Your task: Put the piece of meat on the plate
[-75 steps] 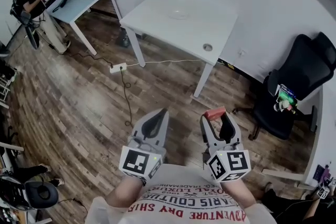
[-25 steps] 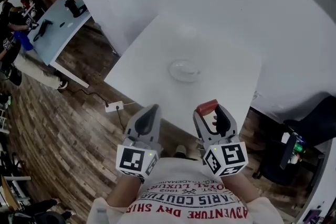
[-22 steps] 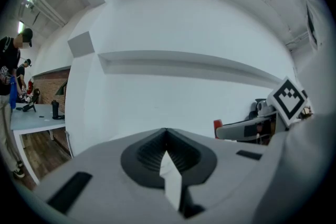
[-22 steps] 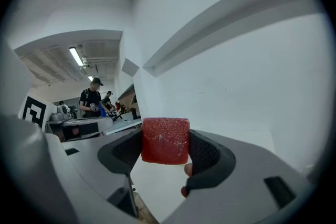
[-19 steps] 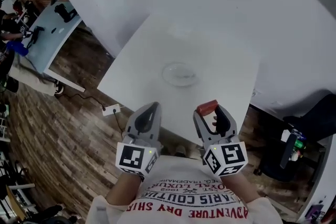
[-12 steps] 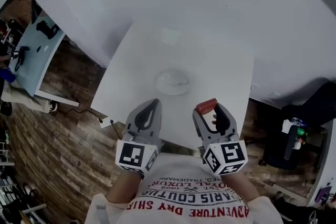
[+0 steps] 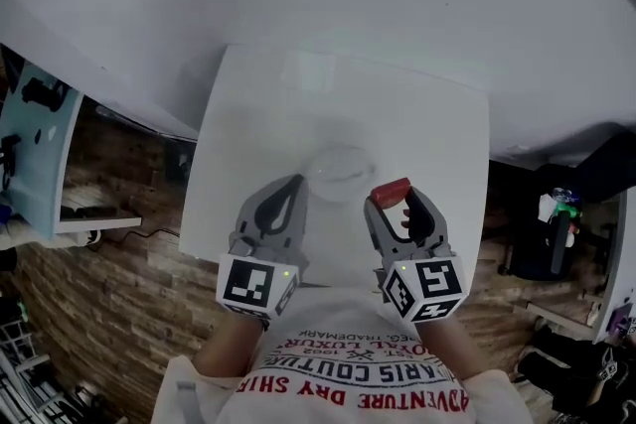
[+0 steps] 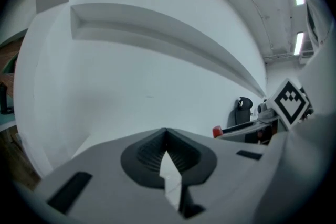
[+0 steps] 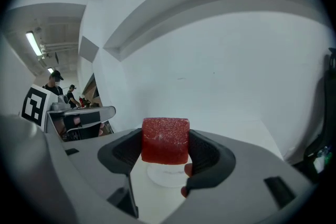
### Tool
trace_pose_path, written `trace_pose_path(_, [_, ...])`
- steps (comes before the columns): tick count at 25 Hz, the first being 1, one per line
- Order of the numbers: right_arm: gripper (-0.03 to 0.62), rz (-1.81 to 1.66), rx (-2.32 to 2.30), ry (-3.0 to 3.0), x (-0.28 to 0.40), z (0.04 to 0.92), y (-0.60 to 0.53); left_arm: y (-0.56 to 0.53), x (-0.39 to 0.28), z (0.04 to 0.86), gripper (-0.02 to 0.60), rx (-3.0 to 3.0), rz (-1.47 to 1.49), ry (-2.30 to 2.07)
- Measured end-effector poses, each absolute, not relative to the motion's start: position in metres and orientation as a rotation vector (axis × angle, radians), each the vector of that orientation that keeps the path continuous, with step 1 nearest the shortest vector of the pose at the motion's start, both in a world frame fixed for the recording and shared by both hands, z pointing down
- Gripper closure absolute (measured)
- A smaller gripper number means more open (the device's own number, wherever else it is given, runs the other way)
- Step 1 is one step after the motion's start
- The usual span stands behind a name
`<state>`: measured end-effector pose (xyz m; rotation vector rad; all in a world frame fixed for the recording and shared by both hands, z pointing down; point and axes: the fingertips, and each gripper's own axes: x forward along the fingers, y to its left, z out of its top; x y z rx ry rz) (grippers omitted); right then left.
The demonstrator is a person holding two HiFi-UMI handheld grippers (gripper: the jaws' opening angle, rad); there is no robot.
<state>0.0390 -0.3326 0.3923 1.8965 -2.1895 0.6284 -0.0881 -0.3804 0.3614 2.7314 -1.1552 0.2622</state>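
Observation:
My right gripper (image 7: 392,198) is shut on a red cube of meat (image 7: 391,191), which fills the gap between the jaws in the right gripper view (image 9: 165,140). A clear glass plate (image 7: 339,163) sits on the white table (image 7: 258,94), just ahead and left of the meat; part of the plate (image 9: 165,174) shows below the cube. My left gripper (image 7: 289,191) is shut and holds nothing; its tip hangs over the table's near edge, left of the plate. In the left gripper view the jaws (image 8: 166,140) meet at their tips.
The table stands against a white wall (image 7: 397,5). Wooden floor (image 7: 109,213) lies to the left, with a light blue desk (image 7: 30,144) at the far left. A black office chair (image 7: 552,223) stands at the right.
The view has swung over the table: the plate has drawn nearer and now lies just ahead of both grippers. The right gripper still holds the meat; the left stays shut.

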Motion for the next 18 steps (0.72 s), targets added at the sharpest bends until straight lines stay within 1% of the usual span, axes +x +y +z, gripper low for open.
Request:
trace_pose_path(9, [0.313,0.802,1.84,-1.966,0.016,0.467,-0.369,-0.428,-0.103,0.417,0.583,2.677,0.356,-0.993])
trace_pose_path(18, [0.312,0.922,1.698,-1.809,0.013,0.543,-0.377,-0.428,-0.094,0.463,0.583,2.564,0.413,-0.9])
